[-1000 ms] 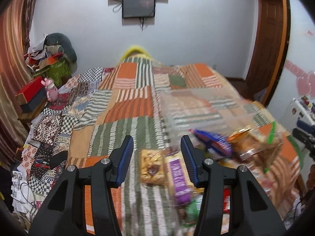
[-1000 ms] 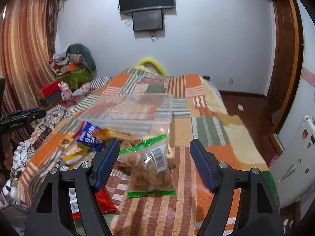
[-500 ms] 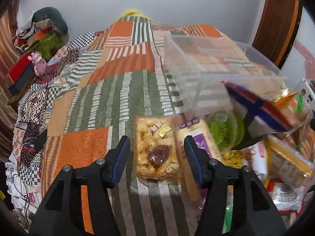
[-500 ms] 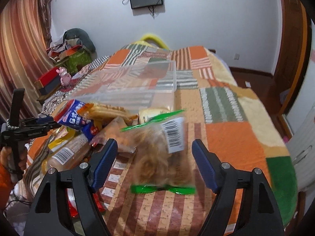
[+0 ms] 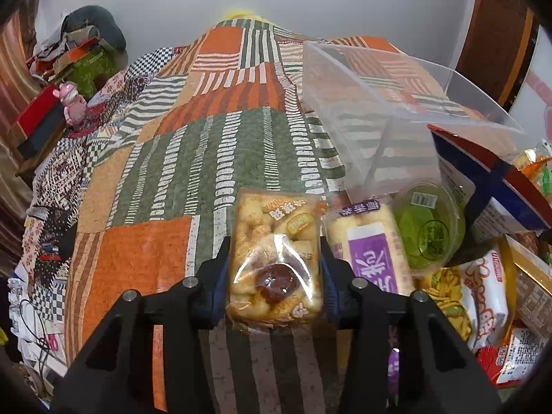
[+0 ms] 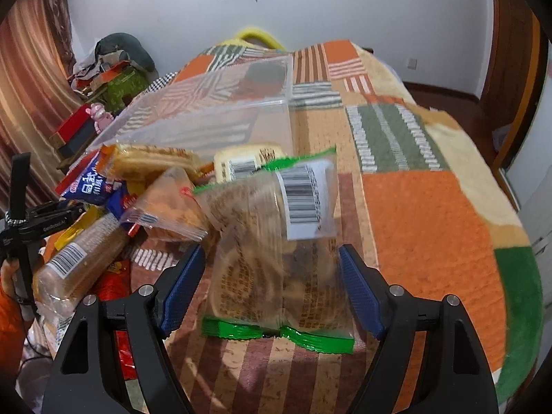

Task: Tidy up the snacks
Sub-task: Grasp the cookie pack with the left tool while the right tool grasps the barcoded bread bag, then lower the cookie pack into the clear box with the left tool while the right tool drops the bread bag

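The left tongs [image 5: 274, 258] clench a clear pack of pastries [image 5: 276, 258] lying on the patchwork bed [image 5: 165, 158], beside a purple-labelled bun [image 5: 371, 252] and a clear bin [image 5: 396, 103]. The right tongs [image 6: 270, 284] stand spread wide around a green-edged snack bag [image 6: 276, 241], pads apart from it, beside the snack heap.

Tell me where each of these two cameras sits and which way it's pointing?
Left wrist: on the left gripper, looking along its fingers at a pastry packet between them.
Right wrist: on the right gripper, facing a green-edged bag; the person's other hand shows.
Shared: the clear bin and the patchwork blanket.
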